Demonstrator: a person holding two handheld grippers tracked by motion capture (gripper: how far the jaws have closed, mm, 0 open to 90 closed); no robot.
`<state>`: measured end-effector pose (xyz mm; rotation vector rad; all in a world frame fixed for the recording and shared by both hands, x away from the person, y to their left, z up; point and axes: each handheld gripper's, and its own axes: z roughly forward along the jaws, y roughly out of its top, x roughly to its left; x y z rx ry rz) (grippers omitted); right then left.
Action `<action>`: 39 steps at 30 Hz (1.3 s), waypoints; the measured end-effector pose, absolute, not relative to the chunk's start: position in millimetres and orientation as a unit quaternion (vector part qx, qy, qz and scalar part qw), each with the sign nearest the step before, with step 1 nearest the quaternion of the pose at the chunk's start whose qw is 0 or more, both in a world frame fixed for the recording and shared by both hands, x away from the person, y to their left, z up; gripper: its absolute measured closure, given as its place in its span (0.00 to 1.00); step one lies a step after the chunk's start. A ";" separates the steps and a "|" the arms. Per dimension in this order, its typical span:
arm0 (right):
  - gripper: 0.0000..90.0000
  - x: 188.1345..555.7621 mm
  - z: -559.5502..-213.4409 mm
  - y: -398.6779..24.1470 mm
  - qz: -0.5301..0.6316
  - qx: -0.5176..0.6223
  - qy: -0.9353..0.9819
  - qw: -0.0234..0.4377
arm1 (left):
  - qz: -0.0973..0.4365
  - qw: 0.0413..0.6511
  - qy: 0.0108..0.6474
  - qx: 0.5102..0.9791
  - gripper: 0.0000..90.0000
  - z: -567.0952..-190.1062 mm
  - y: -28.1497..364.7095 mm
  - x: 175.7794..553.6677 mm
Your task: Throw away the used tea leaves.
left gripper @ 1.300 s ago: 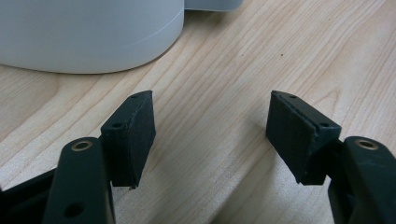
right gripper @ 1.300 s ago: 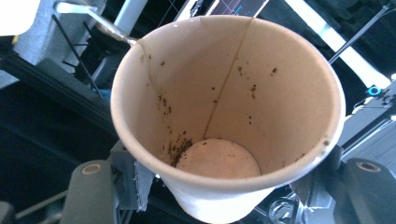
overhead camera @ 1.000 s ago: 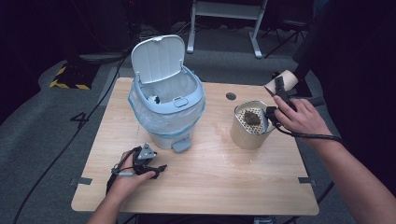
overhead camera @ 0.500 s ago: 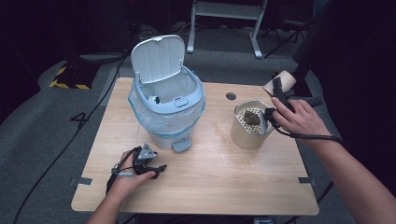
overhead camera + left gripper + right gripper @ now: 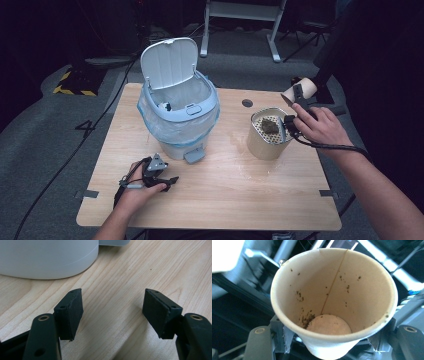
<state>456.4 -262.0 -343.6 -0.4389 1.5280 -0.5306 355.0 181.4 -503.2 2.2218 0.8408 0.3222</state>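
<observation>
At the table's right edge our right gripper (image 5: 295, 102) holds the paper cup (image 5: 332, 302), jaws just easing; tea clump sits in the strainer (image 5: 270, 132); left gripper (image 5: 157, 175) rests wide, empty

Lit from above: counter (image 5: 225, 200) bright and evenly pale, surrounding floor and far background sunk in near-black. Faint sheen on the wood near the metal canister (image 5: 267, 142), soft shadows under the bin (image 5: 177, 125). High view soft and grainy. Sharp wood grain in left gripper view. Paper cup (image 5: 334, 302) crisp in right gripper view, background behind blurred and streaked.
</observation>
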 end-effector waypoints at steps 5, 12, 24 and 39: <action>0.37 458.3 -336.1 -269.2 -0.155 -0.122 0.740 0.642 | 0.125 0.363 0.326 0.864 0.37 -503.2 181.5 355.1; 0.37 464.4 -326.6 -289.8 0.009 0.047 0.827 0.560 | 0.125 0.364 0.327 0.863 0.37 -503.2 181.5 355.1; 0.36 472.3 -331.5 -340.8 0.341 0.323 0.829 0.302 | 0.125 0.363 0.327 0.863 0.37 -503.2 181.4 355.1; 0.36 463.6 -323.6 -353.3 0.447 0.342 0.801 0.204 | 0.122 0.363 0.322 0.866 0.34 -503.3 179.5 360.1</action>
